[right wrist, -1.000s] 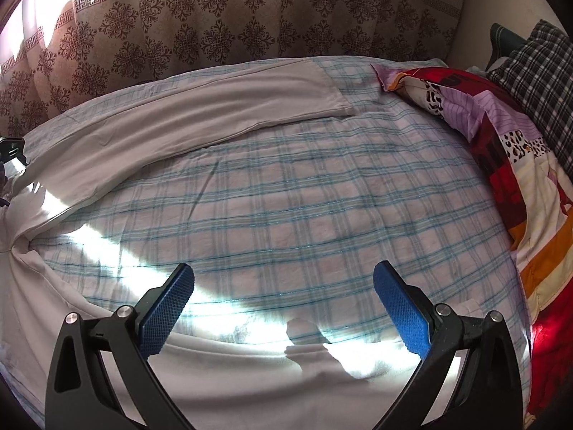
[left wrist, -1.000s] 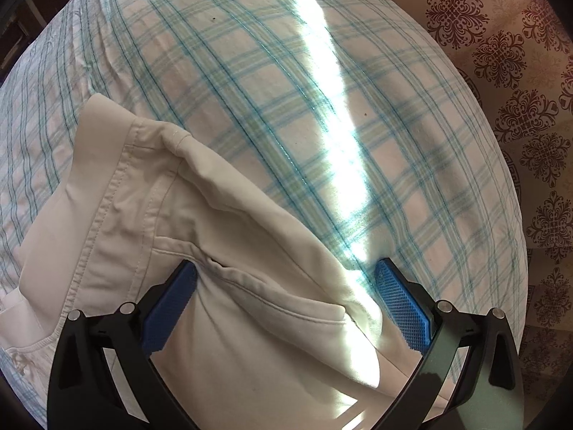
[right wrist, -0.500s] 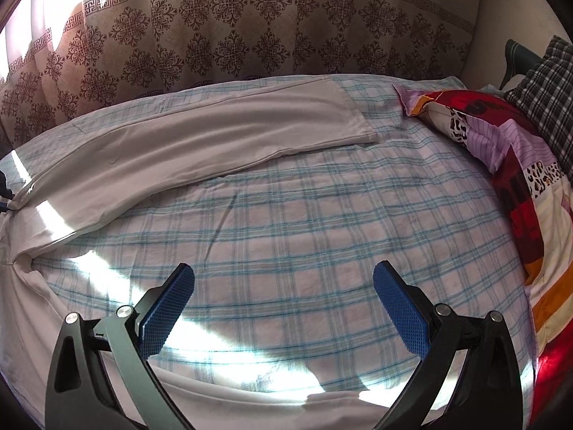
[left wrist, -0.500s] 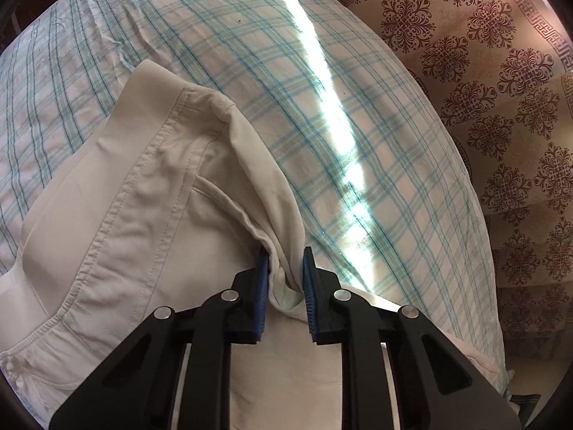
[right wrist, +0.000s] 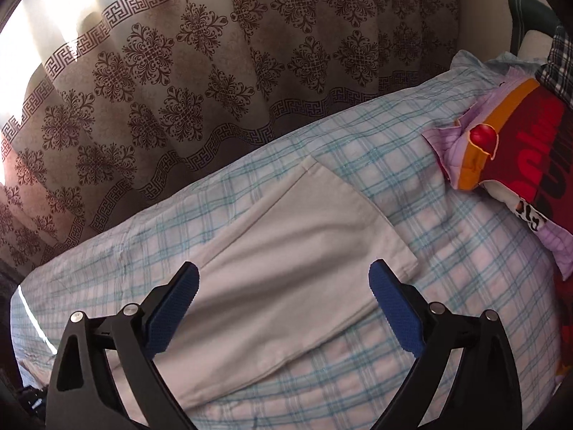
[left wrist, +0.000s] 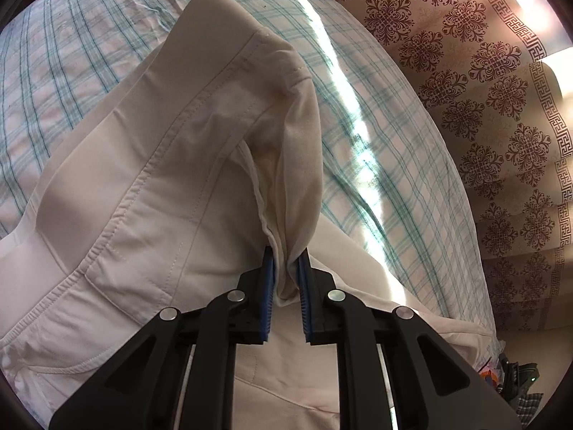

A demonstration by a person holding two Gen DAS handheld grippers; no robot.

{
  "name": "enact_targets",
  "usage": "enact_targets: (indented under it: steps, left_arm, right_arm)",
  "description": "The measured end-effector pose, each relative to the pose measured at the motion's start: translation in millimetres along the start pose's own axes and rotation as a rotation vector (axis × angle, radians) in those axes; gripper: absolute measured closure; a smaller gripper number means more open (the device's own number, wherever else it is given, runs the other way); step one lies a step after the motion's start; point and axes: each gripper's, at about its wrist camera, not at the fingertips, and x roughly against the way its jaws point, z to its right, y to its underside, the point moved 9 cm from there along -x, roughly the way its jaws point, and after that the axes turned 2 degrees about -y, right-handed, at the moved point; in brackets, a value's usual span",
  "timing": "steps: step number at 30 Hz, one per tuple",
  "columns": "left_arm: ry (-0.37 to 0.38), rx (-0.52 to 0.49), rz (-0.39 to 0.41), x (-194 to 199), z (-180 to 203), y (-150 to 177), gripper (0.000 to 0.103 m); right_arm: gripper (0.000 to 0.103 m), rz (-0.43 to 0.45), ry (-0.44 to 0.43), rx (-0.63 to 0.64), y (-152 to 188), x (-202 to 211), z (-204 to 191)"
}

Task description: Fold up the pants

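Note:
Cream-white pants (left wrist: 161,179) lie on a bed with a blue-checked sheet (left wrist: 394,165). In the left wrist view the waistband end is pulled up into a peak. My left gripper (left wrist: 286,258) pinches a fold of that fabric between its blue pads, and its jaws are still closing. In the right wrist view one pant leg (right wrist: 304,222) lies flat and runs to its hem near the curtain. My right gripper (right wrist: 284,268) hovers over that leg near the hem. Its jaws stand wide and are beginning to close; the pads are not pressing on the cloth.
A brown patterned curtain (right wrist: 179,71) hangs along the far side of the bed (right wrist: 465,268). A red, purple and orange blanket (right wrist: 519,136) and a dark checked pillow (right wrist: 562,46) lie at the right. A strip of sunlight (left wrist: 343,82) crosses the sheet.
My left gripper shut on a fold of the pants near the waistband and has lifted it. My right gripper swung from the bare sheet to above the far pant leg's hem.

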Motion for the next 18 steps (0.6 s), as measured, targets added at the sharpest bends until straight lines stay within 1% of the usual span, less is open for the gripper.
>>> enact_targets:
  steps: [1,3,4,6,7,9,11,15,16,17,18]
  left_arm:
    - [0.001,-0.006,0.001,0.9,0.7,-0.4,0.09]
    - [0.004,-0.009,0.0,1.1,1.2,-1.1,0.09]
    - [0.006,-0.009,-0.003,0.8,0.9,-1.4,0.09]
    - [0.008,-0.013,-0.006,0.9,-0.6,-1.0,0.09]
    - [0.009,-0.018,-0.007,0.3,0.2,-1.5,0.09]
    - [0.013,-0.023,-0.009,-0.2,0.7,-2.1,0.09]
    - [0.02,-0.027,-0.011,-0.1,0.1,-1.6,0.09]
    - [0.03,-0.03,-0.014,1.5,-2.7,0.4,0.09]
    - [0.032,-0.03,-0.015,1.7,-3.4,0.8,0.09]
    - [0.035,-0.029,-0.016,1.9,-4.6,1.4,0.09]
    - [0.037,-0.029,-0.019,2.2,-5.7,2.0,0.09]
  right_arm:
    - [0.012,-0.008,0.006,-0.002,-8.9,-10.6,-3.0]
    - [0.018,-0.03,0.033,-0.027,-21.5,-32.3,-3.8]
    - [0.023,-0.048,0.05,-0.042,-25.6,-42.8,-3.1]
    - [0.027,-0.096,0.081,-0.077,-28.3,-65.2,2.0]
    - [0.031,-0.116,0.098,-0.099,-29.1,-73.5,6.6]
    - [0.032,-0.149,0.113,-0.138,-30.2,-88.8,12.5]
    - [0.033,-0.151,0.126,-0.162,-35.2,-94.8,13.5]
    - [0.033,-0.179,0.175,-0.137,-40.8,-100.7,9.6]
    - [0.038,-0.18,0.197,-0.115,-41.7,-100.7,10.5]
    - [0.045,-0.176,0.229,-0.096,-42.3,-98.6,13.6]
    - [0.058,-0.169,0.229,-0.091,-43.7,-95.5,16.2]
